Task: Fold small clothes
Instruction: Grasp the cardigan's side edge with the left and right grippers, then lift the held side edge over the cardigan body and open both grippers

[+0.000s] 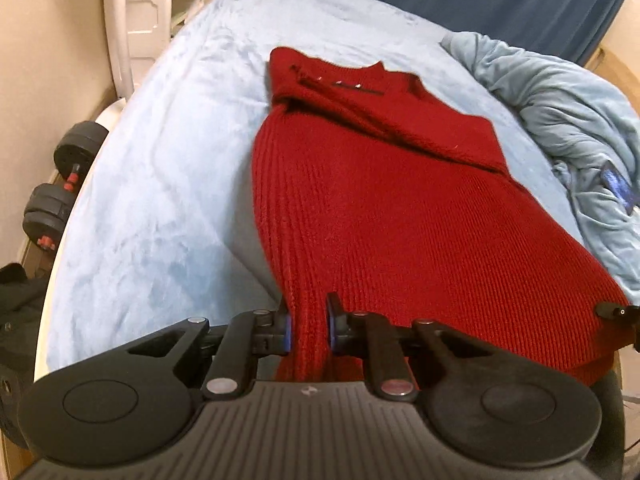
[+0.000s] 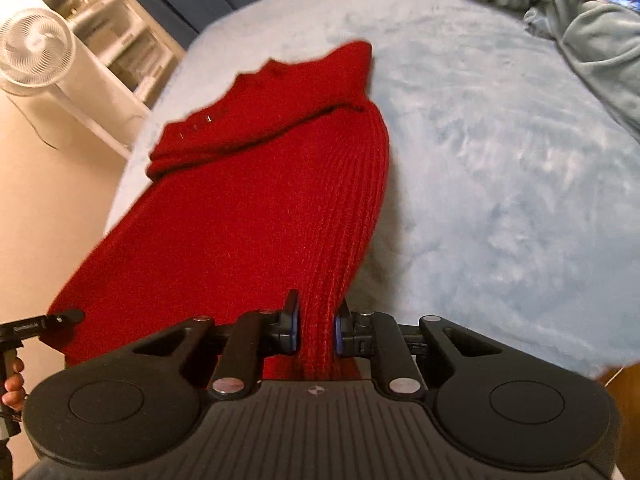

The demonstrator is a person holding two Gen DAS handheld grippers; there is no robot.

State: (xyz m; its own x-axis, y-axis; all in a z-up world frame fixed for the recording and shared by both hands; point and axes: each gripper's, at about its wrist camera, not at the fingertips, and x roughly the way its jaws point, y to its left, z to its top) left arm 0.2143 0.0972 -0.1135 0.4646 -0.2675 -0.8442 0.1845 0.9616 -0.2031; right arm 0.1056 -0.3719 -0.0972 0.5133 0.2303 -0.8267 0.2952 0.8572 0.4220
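Note:
A red ribbed knit garment [image 1: 384,200] lies lengthwise on a pale blue bed cover [image 1: 160,160], its collar end far from me and a sleeve folded across the chest. My left gripper [image 1: 309,326] is shut on the garment's near left hem corner, which is lifted off the bed. In the right wrist view the same red garment [image 2: 240,208] stretches away, and my right gripper [image 2: 317,330] is shut on its near right hem corner, also raised. The near hem hangs between the two grippers. The tip of the right gripper [image 1: 616,312] shows at the left wrist view's right edge.
A bunched pale blue blanket [image 1: 568,120] lies at the bed's right side. Dumbbells [image 1: 60,184] sit on the floor left of the bed. A white fan [image 2: 34,48] and white shelves [image 2: 120,40] stand beyond the bed. A hand [image 2: 12,388] holds the left gripper's handle.

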